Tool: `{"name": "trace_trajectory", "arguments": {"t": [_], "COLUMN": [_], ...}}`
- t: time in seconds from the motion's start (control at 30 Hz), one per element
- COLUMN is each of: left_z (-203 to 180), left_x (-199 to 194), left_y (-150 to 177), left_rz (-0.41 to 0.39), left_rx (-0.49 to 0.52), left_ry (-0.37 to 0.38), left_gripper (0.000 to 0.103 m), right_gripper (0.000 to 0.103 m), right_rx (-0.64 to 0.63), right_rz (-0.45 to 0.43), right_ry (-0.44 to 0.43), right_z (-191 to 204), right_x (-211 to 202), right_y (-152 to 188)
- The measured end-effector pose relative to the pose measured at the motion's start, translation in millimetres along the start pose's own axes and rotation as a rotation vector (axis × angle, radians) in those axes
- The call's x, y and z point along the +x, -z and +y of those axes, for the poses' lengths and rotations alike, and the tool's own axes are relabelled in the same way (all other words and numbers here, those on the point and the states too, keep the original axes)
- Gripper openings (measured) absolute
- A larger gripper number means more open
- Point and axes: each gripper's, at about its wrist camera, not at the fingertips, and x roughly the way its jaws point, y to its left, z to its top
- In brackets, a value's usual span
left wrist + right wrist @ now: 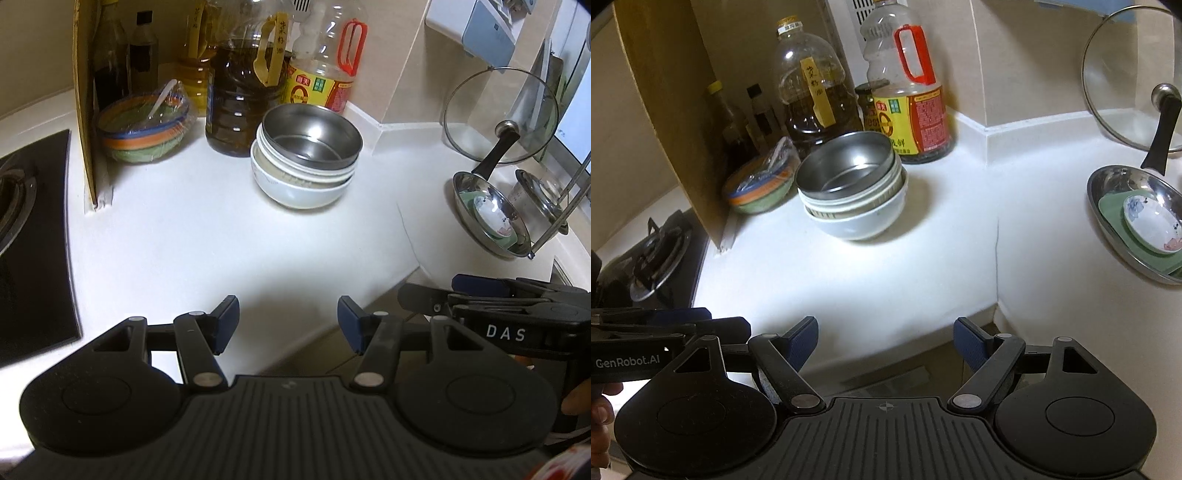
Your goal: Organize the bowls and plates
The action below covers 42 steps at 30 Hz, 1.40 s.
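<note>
Steel bowl nests mouth-up in stacked white bowls near the counter's back edge; left tongs and right tongs gape empty.

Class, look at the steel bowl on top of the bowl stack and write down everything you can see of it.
The steel bowl is round, shiny metal with a flat bottom and plain rim, and looks empty. It sits upright, slightly tilted, nested as the top piece of a stack of white bowls on the white counter. Only the bowl beneath touches it. Oil bottles stand just behind it, apart. Neither gripper touches it; both are open and held back near the counter's front edge.
</note>
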Motion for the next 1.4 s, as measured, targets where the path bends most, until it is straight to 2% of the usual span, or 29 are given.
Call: {"name": "trace_trajectory", "arguments": {"t": [0.53,1.03,1.4], "left_z": [-33.1,-60.0,-52.5], "left_x": [-5.8,-3.4,5.2], "left_y": [20.8,26.2,10.4], "left_rz": [0.009,-0.010,-0.042], "left_rx": [-0.066,-0.114,-0.127], "left_ry": [-0.065,-0.116,-0.140], "left_gripper": [0.056,0.056,0.058], "right_gripper": [0.080,0.080,0.080], "right_rx": [-0.060,-0.106,-0.106], "right_rz": [0.051,0.058,0.040], "right_ry": [-0.071,-0.119,-0.118], "right_z": [-22.0,-45.0,-53.6], "right_x": [-9.1,-14.2,-2.3], "right_y": [11.5,6.1,-6.6]}}
